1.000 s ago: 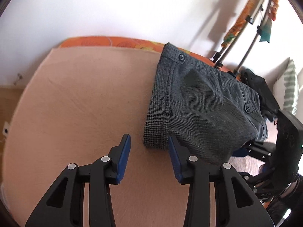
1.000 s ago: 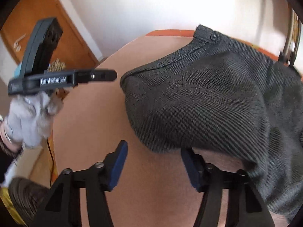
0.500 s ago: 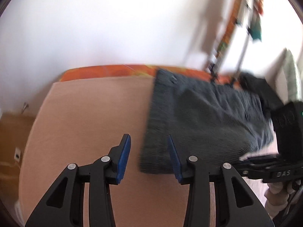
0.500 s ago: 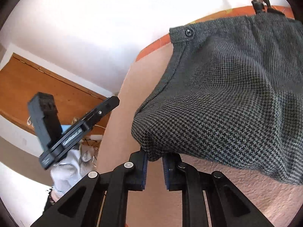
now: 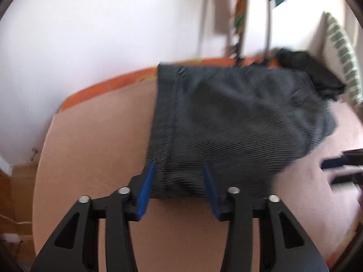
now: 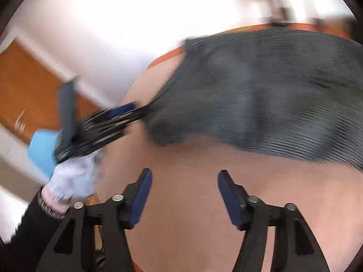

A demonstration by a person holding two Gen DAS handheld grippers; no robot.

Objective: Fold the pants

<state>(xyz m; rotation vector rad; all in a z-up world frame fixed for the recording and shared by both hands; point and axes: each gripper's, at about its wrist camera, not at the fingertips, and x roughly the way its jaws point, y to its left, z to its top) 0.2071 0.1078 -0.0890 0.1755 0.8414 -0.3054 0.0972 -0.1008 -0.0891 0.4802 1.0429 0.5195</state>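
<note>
Peach bedding under a white wall carries everything. I have my left tongs spread wide, straddling the near edge of the folded grey pants to grip it, nothing clamped yet. My right tongs gape empty over bare bedding just beside the pants, clear of the fold.

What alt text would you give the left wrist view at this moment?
The open left gripper straddles the near folded edge of the grey pants, which lie on a peach-covered bed, jaws not closed on the cloth. Behind the pants sit a dark garment and a striped pillow; the image is motion-blurred.
</note>
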